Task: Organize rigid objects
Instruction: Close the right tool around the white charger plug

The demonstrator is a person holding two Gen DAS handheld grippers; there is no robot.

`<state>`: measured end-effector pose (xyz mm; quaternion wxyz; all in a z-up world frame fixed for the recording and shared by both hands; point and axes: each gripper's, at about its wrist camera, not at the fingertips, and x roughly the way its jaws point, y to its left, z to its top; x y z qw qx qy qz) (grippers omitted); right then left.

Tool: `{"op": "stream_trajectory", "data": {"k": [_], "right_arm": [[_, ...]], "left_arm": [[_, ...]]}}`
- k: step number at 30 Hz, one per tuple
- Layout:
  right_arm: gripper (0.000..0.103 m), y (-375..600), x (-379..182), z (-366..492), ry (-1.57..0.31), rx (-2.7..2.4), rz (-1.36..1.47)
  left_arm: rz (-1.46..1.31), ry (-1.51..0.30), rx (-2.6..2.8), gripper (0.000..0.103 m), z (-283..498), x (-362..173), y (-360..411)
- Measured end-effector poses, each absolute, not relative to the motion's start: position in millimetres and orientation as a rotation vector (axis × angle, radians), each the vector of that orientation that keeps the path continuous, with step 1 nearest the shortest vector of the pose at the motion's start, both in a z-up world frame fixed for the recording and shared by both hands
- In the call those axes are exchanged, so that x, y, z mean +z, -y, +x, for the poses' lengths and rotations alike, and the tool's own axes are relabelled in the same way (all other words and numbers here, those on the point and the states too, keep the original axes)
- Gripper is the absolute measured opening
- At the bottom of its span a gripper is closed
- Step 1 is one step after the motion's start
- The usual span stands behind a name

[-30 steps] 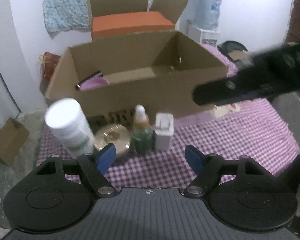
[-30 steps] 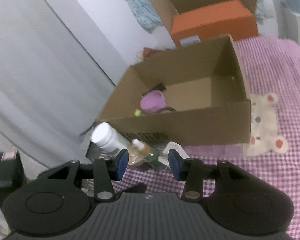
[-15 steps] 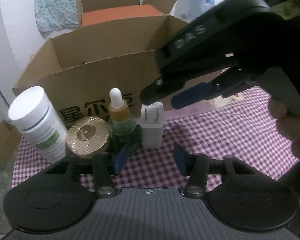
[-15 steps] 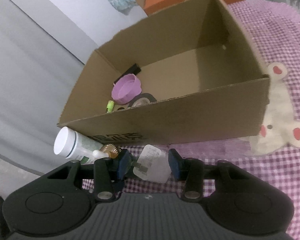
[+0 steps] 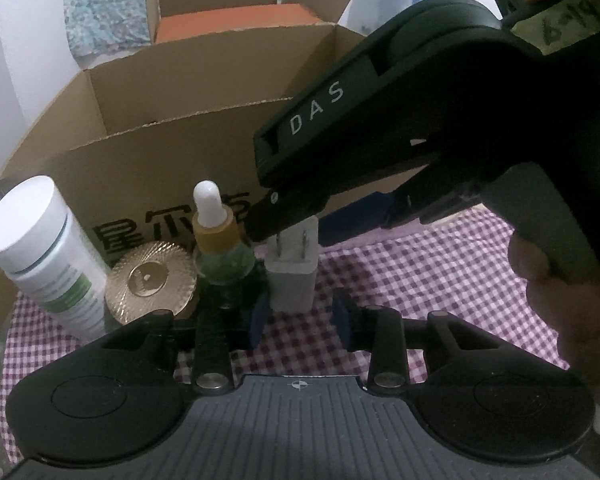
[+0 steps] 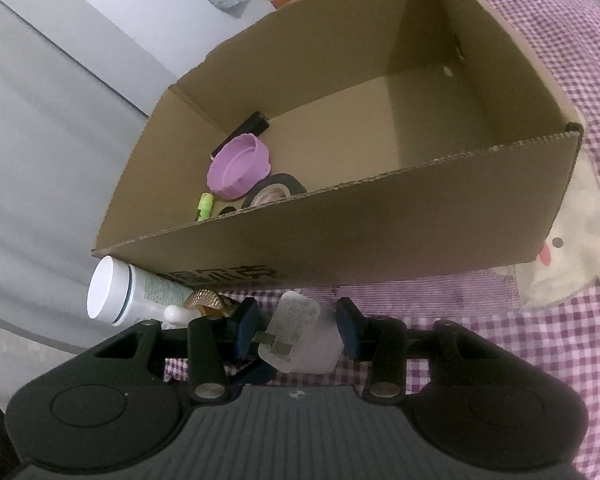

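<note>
In the left wrist view the left tool (image 5: 300, 318) is seen closing, nothing between its pads, just before the white plug adapter (image 5: 291, 276) standing on the checked cloth (image 5: 400, 280), while in the right wrist view the adapter (image 6: 300, 338) is bracketed, ungripped, by the part-open right tool (image 6: 298, 330) before the cardboard box (image 6: 380, 236).

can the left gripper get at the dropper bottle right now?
Probably yes. The dropper bottle stands unblocked just past the left gripper, slightly off its line. Its closing jaws are nearer the charger, which the right gripper brackets.
</note>
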<state>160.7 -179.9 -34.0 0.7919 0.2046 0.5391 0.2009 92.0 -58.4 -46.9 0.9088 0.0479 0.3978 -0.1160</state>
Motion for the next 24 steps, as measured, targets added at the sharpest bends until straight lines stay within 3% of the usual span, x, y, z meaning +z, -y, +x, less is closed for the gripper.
{"op": "stream_trajectory", "data": {"k": [8, 24], "right_arm": [[0.045, 183, -36, 163, -1.172, 0.419, 0.459], [0.043, 197, -35, 154, -1.184, 0.4, 0.447]], "left_arm": [[0.103, -0.819, -0.217, 0.026, 101, -52, 65], [0.092, -0.839, -0.293, 0.027, 98, -49, 75]]}}
